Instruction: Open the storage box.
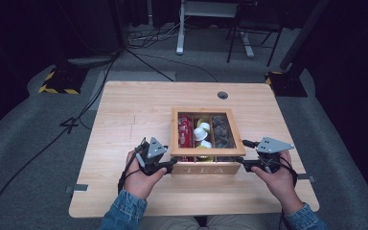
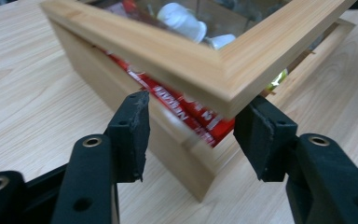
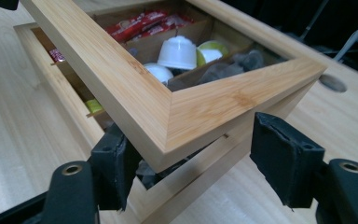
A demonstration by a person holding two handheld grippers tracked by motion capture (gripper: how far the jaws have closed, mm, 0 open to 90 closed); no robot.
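I'm bracing both front corners of the tea box lid [image 1: 207,152], left tool [image 2: 193,135] and right tool [image 3: 191,161] spread open, gripping nothing, keeping it level while raising.

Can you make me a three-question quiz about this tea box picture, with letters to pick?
1. Where do the red packets sit in the tea box?
A. left compartment
B. middle compartment
C. right compartment

2. How many compartments does the box have?
A. two
B. three
C. five

3. How is the lid?
A. shut flat
B. lifted a little
C. lying on the table

Answers:
1 A, the high view shows red at the left.
2 B, two dividers make three.
3 B, both gripper views show a gap under its front corners, with the left gripper and right gripper jaws open beside them.
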